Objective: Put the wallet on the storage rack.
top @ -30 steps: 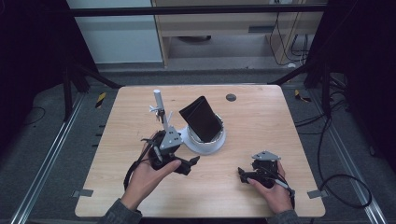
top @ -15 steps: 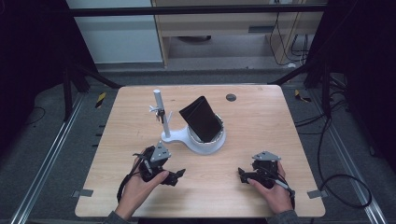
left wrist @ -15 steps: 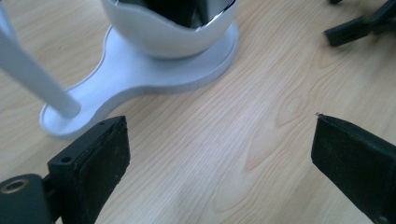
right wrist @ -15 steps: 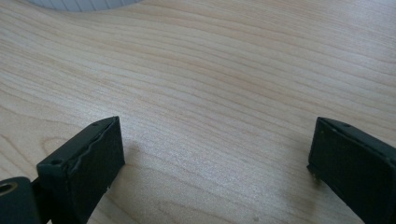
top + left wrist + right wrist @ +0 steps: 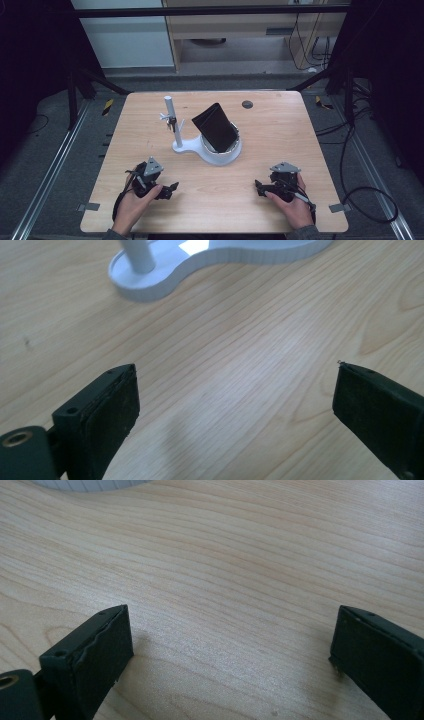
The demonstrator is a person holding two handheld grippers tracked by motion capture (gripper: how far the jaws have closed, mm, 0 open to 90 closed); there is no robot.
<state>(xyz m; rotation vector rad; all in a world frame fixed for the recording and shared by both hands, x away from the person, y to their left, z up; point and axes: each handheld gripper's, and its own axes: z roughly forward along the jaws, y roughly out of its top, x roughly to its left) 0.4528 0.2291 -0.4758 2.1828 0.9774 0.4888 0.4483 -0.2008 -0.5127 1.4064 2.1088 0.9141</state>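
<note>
A white stand (image 5: 186, 147) sits mid-table, with an upright post (image 5: 169, 111) carrying keys (image 5: 171, 121) and a round bowl (image 5: 222, 155) holding a black wallet (image 5: 215, 128) tilted upright. My left gripper (image 5: 168, 190) rests near the front left edge, open, with bare wood between its jaws. In the left gripper view (image 5: 235, 405) the white stand base (image 5: 165, 270) lies ahead. My right gripper (image 5: 259, 188) rests at the front right, open and empty, wide apart in the right gripper view (image 5: 230, 645).
A wooden table (image 5: 280, 130) carries a dark round grommet (image 5: 247, 104) near its far edge. Black frame legs and cables stand on the floor around it. A yellow-black tool (image 5: 107, 106) lies on the floor at the left.
My left gripper has pulled back from the white stand toward the front left edge of the table. The right gripper has stayed put.
</note>
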